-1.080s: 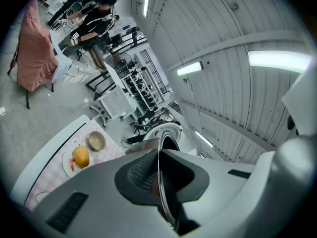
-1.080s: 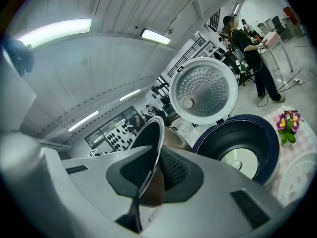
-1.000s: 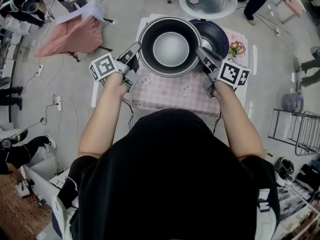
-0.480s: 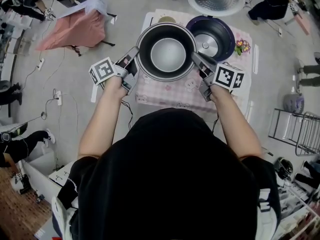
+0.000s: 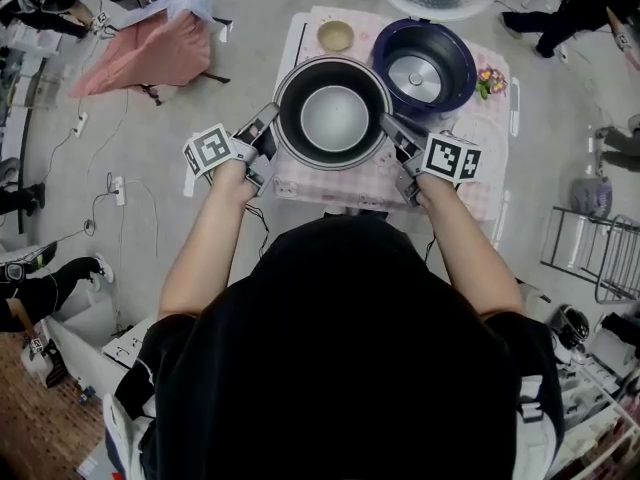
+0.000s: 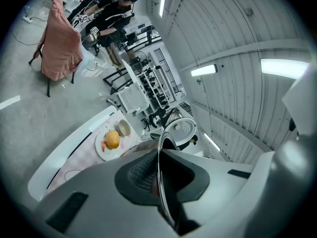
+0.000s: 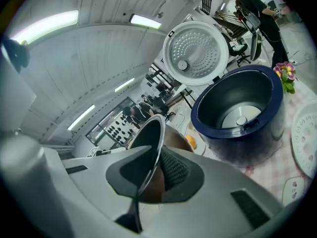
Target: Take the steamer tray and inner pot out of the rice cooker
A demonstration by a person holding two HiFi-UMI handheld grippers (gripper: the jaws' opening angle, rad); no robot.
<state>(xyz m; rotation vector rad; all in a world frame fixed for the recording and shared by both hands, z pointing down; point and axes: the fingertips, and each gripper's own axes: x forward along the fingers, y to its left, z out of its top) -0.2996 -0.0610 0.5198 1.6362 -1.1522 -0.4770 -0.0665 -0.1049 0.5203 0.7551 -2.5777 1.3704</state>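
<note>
Sinking toward the tabletop (image 5: pixel 474 182) over the last second, the inner pot (image 5: pixel 334 114) now hangs lower, in front of the emptied rice cooker (image 5: pixel 457 81). The left gripper (image 5: pixel 270 121) pinches its rim on one side and the right gripper (image 5: pixel 386 124) pinches the opposite side. With the pot already out, setting it down looks like the next step.

Bright even ceiling strip lighting, strong fisheye distortion, dark vignetted corners, soft shadows
</note>
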